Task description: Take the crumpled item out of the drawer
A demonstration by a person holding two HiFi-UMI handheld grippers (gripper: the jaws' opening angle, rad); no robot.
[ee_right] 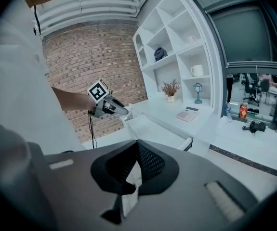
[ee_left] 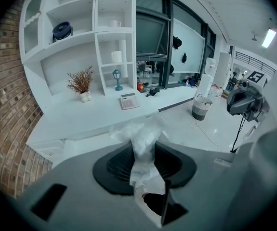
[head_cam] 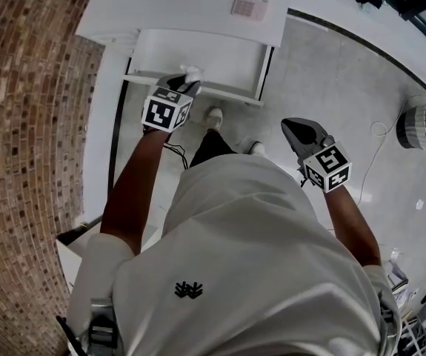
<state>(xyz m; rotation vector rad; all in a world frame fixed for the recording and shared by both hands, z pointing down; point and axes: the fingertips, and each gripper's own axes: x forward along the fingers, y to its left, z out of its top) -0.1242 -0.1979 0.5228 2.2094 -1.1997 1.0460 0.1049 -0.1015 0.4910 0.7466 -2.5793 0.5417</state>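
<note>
Crumpled plastic (ee_left: 142, 141) is clamped between the jaws of the left gripper (ee_left: 144, 153) and is held in the air just above the front edge of the open drawer (head_cam: 220, 58). The right gripper (ee_right: 137, 150) is seen closed on nothing, well apart from the drawer.

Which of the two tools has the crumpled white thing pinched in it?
The left tool, by the open drawer: the crumpled white item sticks out between its jaws. The right tool is shut and empty.
</note>
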